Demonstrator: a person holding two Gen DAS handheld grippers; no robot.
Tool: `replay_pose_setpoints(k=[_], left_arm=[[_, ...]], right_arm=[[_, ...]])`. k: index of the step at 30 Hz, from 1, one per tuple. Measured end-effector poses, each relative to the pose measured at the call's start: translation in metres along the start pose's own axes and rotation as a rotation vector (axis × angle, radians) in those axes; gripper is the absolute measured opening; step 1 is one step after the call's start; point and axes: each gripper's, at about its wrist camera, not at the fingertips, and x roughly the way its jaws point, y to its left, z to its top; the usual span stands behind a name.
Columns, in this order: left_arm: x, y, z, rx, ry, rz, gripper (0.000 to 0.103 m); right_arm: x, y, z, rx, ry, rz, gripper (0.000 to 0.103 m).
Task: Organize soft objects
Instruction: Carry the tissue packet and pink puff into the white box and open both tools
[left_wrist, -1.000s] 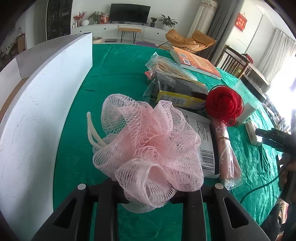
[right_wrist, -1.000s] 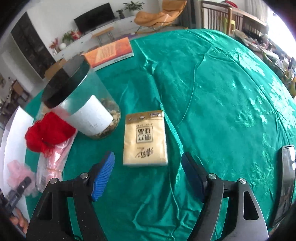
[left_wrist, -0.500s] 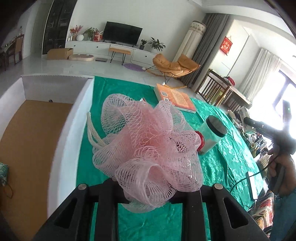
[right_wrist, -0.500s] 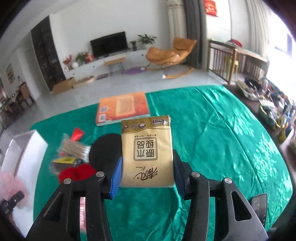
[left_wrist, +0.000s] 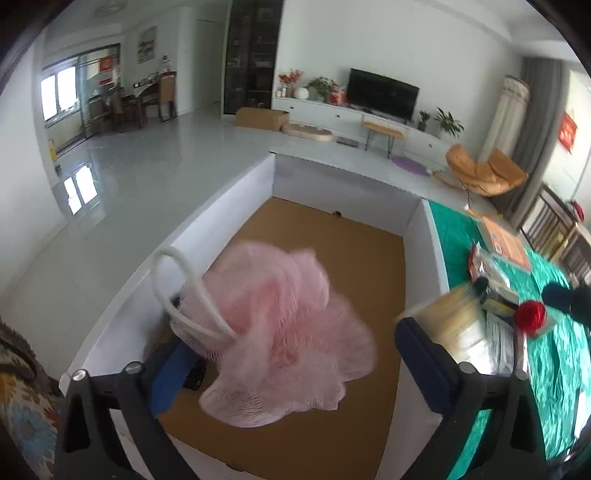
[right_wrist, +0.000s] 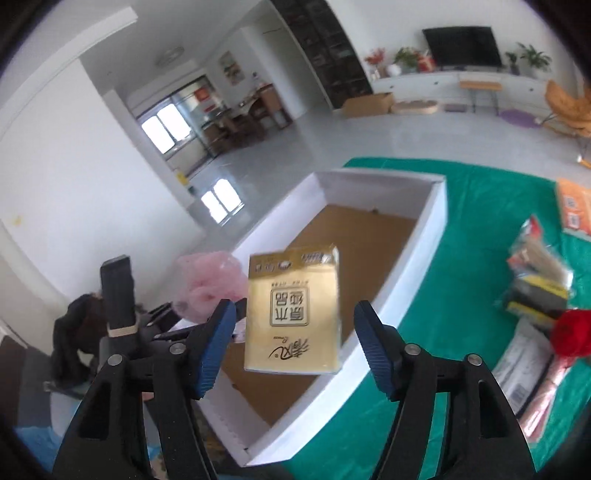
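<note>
As both jaw sets were opening over the white box (left_wrist: 236, 206), the two soft items left their grips almost together. On the left, the left gripper (left_wrist: 288, 365) had clamped the pink mesh bath pouf (left_wrist: 280, 332) a second earlier above the green tablecloth (left_wrist: 554, 354); its jaws now stood spread wide, and the pouf hung blurred between them, touching neither pad, directly over the box's brown floor (left_wrist: 332, 236). Its white cord loop (left_wrist: 166, 280) trailed toward the box's left wall.

To the right, the right gripper (right_wrist: 295, 350) had held the gold tissue pack (right_wrist: 293, 312) half a second earlier. Its blue pads (right_wrist: 216, 347) now stood clear of the pack on both sides, and the pack hung upright over the near part of the box floor.

Judged from these positions, both items should land inside the box, completing two placements. Remaining on the tablecloth at the far right were the red yarn ball (right_wrist: 572, 334) and several packaged items (right_wrist: 539, 273); the yarn appeared the likeliest next soft object.
</note>
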Motion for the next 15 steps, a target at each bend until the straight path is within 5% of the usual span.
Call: replay_pose_setpoints(k=[5,11,15], left_arm=[[0.007,-0.023,-0.004,-0.013,0.003,-0.077,0.103],[-0.001,-0.109,-0.017,0.082,0.005,-0.277,0.103],[0.003,-0.182,-0.051,0.238,0.087,-0.398,0.103]], right_arm=[[-0.008,-0.034,-0.036,-0.009,-0.026,-0.125,0.07],[-0.06,-0.149,-0.113,0.143,-0.092,-0.57,0.07],[-0.096,-0.219,-0.168,0.316,-0.108,-0.805,0.07]])
